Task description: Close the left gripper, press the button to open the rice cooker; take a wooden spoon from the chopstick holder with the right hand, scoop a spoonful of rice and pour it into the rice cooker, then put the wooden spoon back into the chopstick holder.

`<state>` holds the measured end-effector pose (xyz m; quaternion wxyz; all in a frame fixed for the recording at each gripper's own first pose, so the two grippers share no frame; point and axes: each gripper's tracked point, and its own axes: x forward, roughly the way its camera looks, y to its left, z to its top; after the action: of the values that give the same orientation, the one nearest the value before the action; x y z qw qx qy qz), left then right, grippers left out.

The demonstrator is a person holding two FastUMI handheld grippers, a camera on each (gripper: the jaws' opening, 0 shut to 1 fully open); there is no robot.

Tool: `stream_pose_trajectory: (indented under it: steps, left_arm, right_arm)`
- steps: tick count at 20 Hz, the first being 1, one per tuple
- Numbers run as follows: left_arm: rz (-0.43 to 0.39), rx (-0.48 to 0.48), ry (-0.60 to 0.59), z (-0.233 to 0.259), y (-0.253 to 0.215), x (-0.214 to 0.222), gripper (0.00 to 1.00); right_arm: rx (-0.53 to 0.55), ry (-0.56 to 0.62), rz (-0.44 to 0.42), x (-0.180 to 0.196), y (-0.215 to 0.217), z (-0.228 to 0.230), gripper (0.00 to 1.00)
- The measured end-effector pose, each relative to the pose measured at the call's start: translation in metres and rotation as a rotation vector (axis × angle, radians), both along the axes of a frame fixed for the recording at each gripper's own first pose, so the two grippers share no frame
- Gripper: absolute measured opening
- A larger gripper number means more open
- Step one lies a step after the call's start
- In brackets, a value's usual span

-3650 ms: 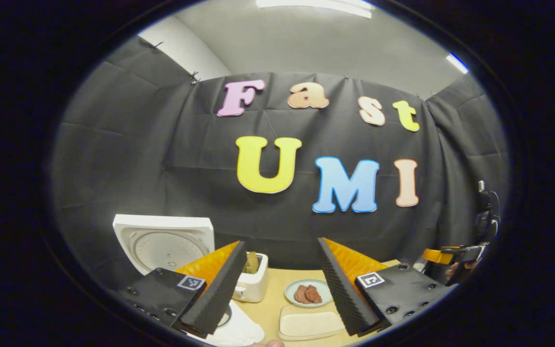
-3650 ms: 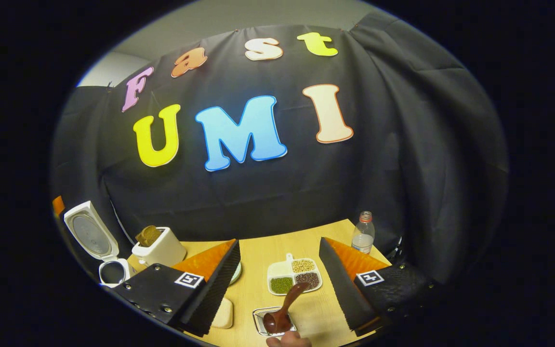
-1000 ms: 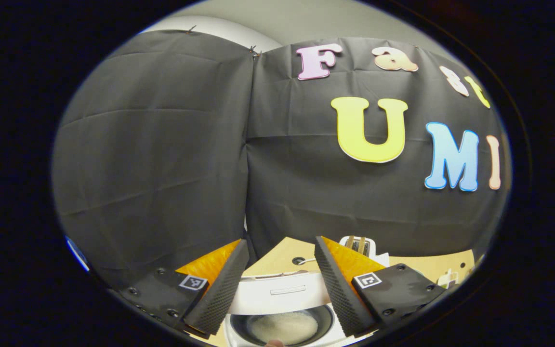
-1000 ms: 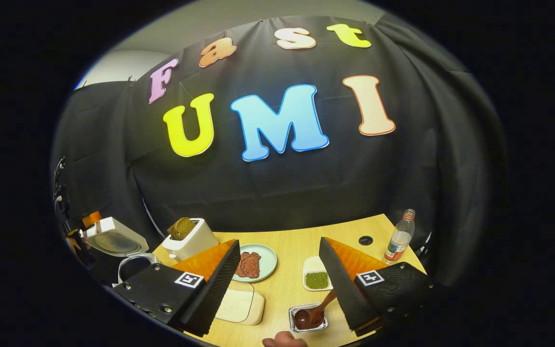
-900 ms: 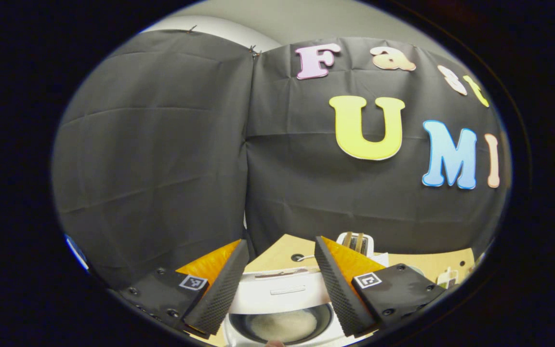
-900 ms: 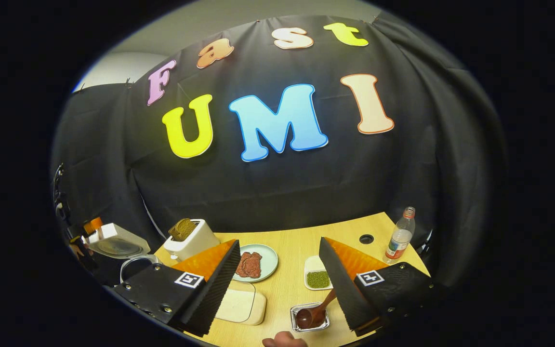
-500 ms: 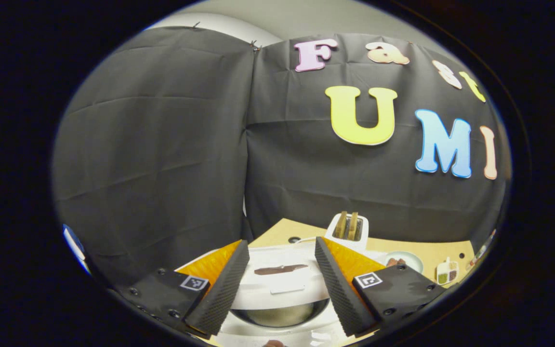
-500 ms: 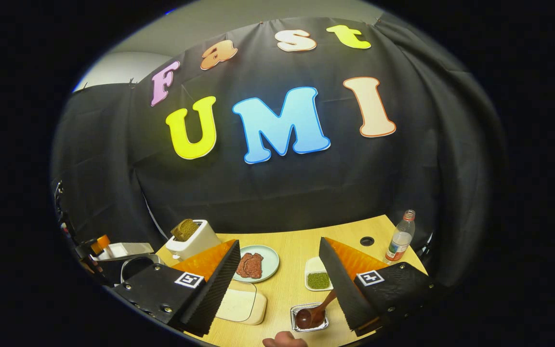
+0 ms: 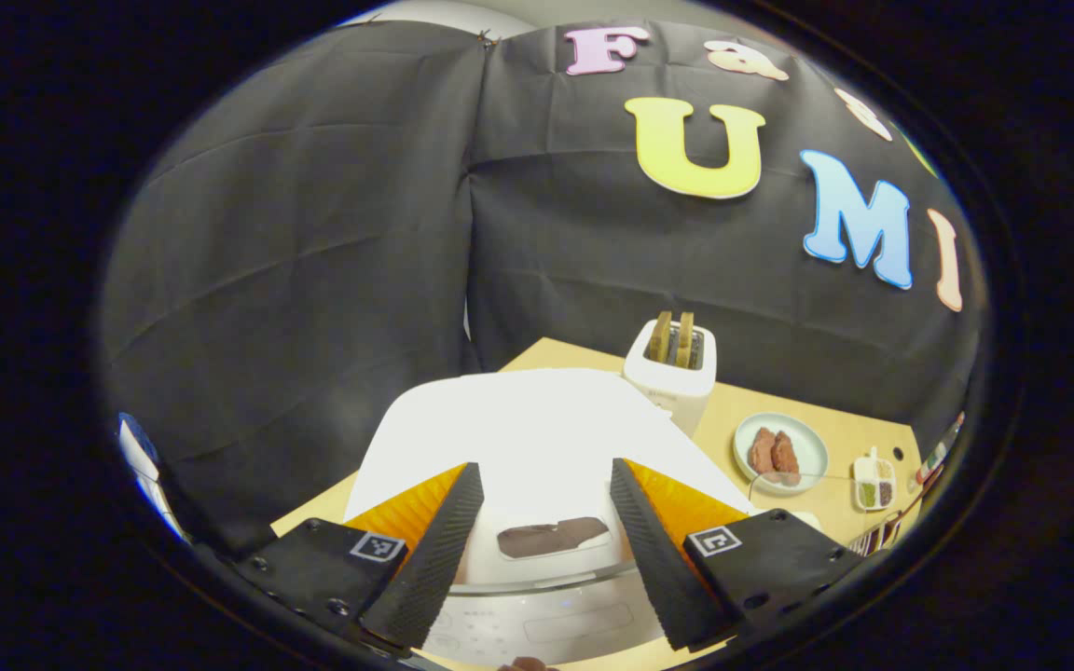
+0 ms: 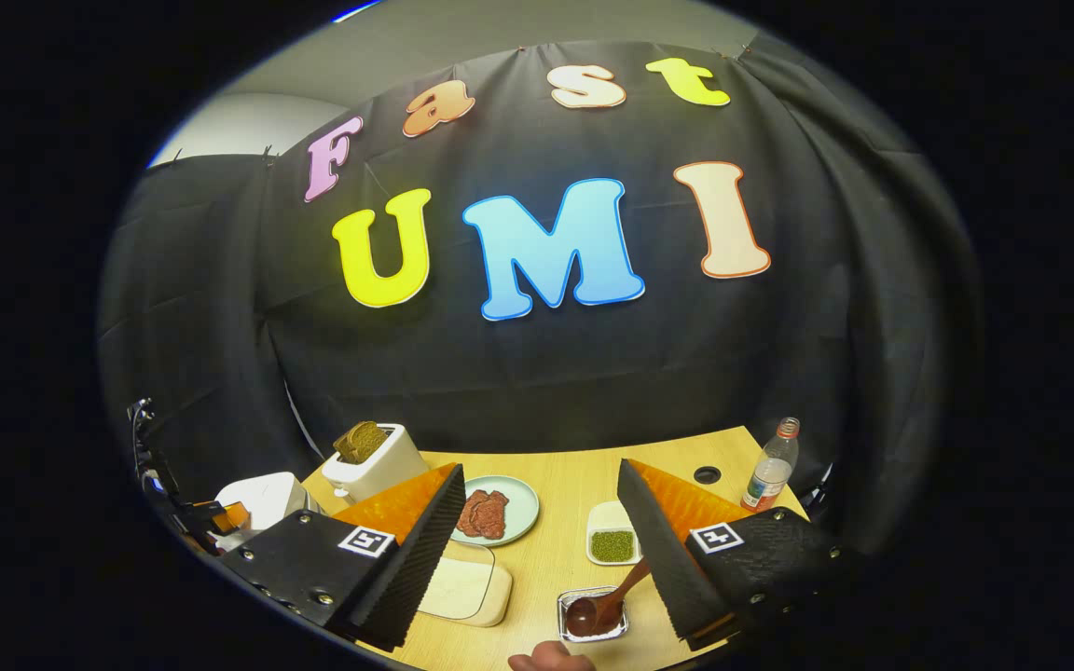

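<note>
The white rice cooker [image 9: 537, 424] has its lid down, with a dark recessed latch [image 9: 551, 538] at the front edge. My left gripper [image 9: 543, 466] hangs open just above the lid's front, one finger on each side of the latch. In the right gripper view the cooker [image 10: 262, 496] sits far left with the left gripper [image 10: 211, 518] on it. My right gripper [image 10: 540, 466] is open and holds nothing. The dark wooden spoon [image 10: 598, 608] stands bowl-up in a small metal holder [image 10: 591, 617] below it. A hand [image 10: 551, 662] shows at the bottom edge.
On the wooden table [image 10: 574, 485] stand a white toaster [image 10: 374, 471] with bread, a plate of meat [image 10: 490, 511], a pale board [image 10: 467, 587], a dish of green beans [image 10: 613, 543] and a bottle [image 10: 768, 477] at the far right corner.
The rice cooker's lid has swung from upright to fully down, hiding the rice in the pot. The left gripper tilted down over it. The right gripper has barely moved.
</note>
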<state>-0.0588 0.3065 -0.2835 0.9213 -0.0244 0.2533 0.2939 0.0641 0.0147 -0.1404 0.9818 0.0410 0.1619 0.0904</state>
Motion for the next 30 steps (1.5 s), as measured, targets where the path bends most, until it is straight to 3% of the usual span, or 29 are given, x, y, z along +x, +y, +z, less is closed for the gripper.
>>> stream_pose_trajectory:
  steps: [5,6,11,12,15,18,22,25,29,30]
  left_arm:
    - [-0.024,0.009,0.036,-0.007,-0.001,-0.001,0.95]
    - [-0.024,0.004,0.035,-0.008,0.000,-0.001,1.00]
    - [-0.034,-0.040,0.089,-0.015,-0.001,-0.003,1.00]
    - [-0.040,-0.061,0.108,-0.016,-0.002,-0.002,0.95]
    - [-0.066,-0.069,0.126,-0.015,-0.001,-0.002,1.00]
    - [-0.064,-0.071,0.079,-0.008,-0.001,0.002,0.98]
    - [-0.049,-0.186,-0.024,0.010,-0.021,0.008,1.00]
    - [-0.116,-0.081,-0.108,0.051,-0.034,0.022,0.99]
    - [-0.323,-0.020,-0.267,0.123,-0.116,0.057,0.96]
    - [-0.363,0.015,-0.309,0.144,-0.135,0.064,1.00]
  right_arm:
    - [0.005,0.014,-0.027,0.000,-0.008,-0.003,1.00]
    - [0.004,0.014,-0.030,0.001,-0.009,-0.003,1.00]
    - [0.005,0.021,-0.013,0.001,-0.001,-0.007,1.00]
    - [0.009,0.023,-0.008,0.002,0.002,-0.007,1.00]
    - [0.028,0.027,0.006,0.001,0.011,-0.008,1.00]
    - [0.026,0.018,0.019,0.000,0.014,-0.007,1.00]
    - [0.010,-0.008,0.013,-0.001,0.008,0.001,1.00]
    - [0.010,0.002,0.009,-0.003,0.006,0.003,0.99]
    - [-0.002,-0.075,0.001,-0.004,0.001,0.028,0.99]
    - [-0.007,-0.104,-0.006,-0.004,0.000,0.036,0.99]
